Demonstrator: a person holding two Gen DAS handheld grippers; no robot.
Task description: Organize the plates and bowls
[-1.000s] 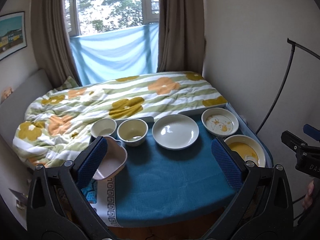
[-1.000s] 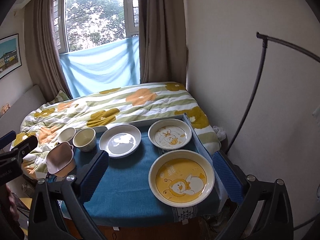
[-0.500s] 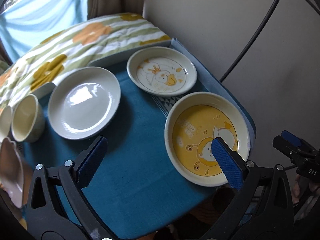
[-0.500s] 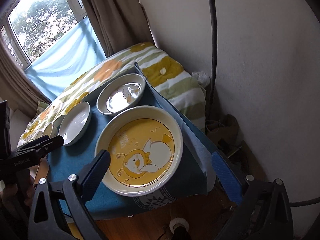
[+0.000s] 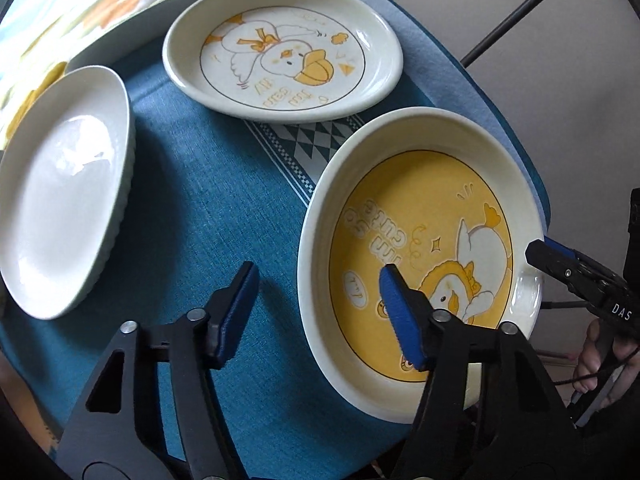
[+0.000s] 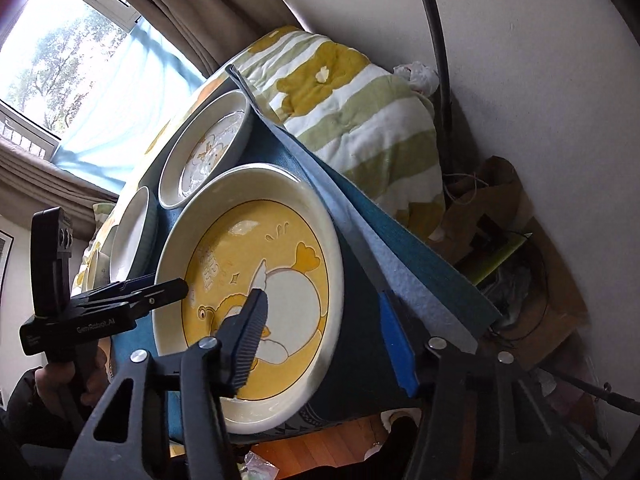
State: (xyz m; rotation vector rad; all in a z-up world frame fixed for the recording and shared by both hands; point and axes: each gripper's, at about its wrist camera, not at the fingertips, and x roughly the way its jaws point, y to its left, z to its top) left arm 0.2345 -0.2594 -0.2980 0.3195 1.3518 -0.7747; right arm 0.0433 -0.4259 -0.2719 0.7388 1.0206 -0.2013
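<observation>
A large yellow duck plate [image 5: 420, 216] lies at the near right corner of the blue cloth [image 5: 200, 200]. My left gripper [image 5: 320, 312] straddles its left rim, one pad over the cloth and one inside the plate. Its jaws are closing and the pads stand off the rim. My right gripper [image 6: 320, 338] straddles the right rim of the same yellow plate [image 6: 248, 264], also closing and not touching. Behind it sit a white duck plate [image 5: 280, 52] and a plain white plate [image 5: 60, 192].
The table's right edge drops to a floor cluttered with cardboard [image 6: 500, 220]. A striped flowered quilt [image 6: 360, 112] lies behind the table. A black curved pole [image 6: 436, 40] stands by the wall on the right.
Both grippers dropped and tilted down onto the yellow plate, one at each side. Their jaws narrowed from wide open. The bowls on the left slid out of view.
</observation>
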